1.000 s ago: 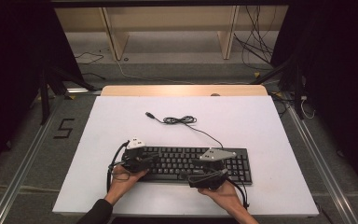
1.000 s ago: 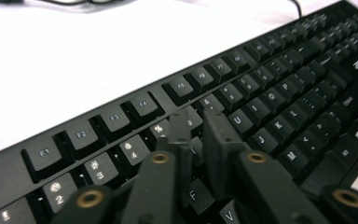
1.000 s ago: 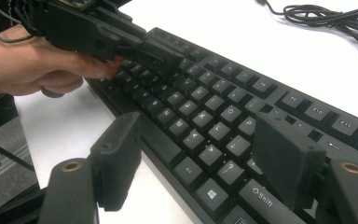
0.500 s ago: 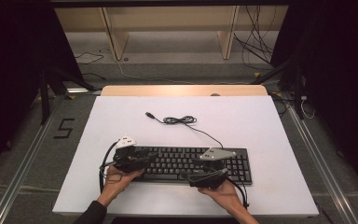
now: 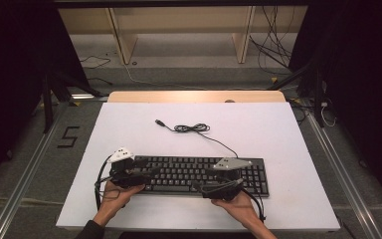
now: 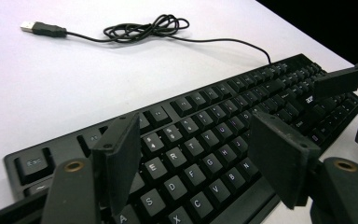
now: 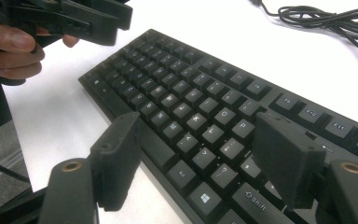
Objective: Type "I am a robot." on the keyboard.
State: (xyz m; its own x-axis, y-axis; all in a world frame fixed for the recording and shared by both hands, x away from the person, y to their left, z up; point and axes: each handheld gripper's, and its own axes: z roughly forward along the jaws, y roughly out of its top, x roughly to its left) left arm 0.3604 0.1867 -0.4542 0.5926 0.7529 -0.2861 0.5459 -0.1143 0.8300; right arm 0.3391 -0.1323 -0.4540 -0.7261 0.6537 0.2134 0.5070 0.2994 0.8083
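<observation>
Black keyboard [image 5: 199,174] lies flat on the white table [image 5: 278,129], near its front edge, long side across. Its cable [image 5: 194,128] runs back to a loose coil, plug lying free. Left gripper [image 6: 196,163] hangs over the keyboard's left end; jaws have just been opening, now wide, nothing pinched. Right gripper [image 7: 200,163] sits low at the front edge, right of middle; jaws wide, gripping nothing.

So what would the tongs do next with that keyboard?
Probably lift the left tongs clear of the keyboard: their jaws have just been opening and stand wide above the keys, gripping nothing, while the right tongs sit open at its front edge.
</observation>
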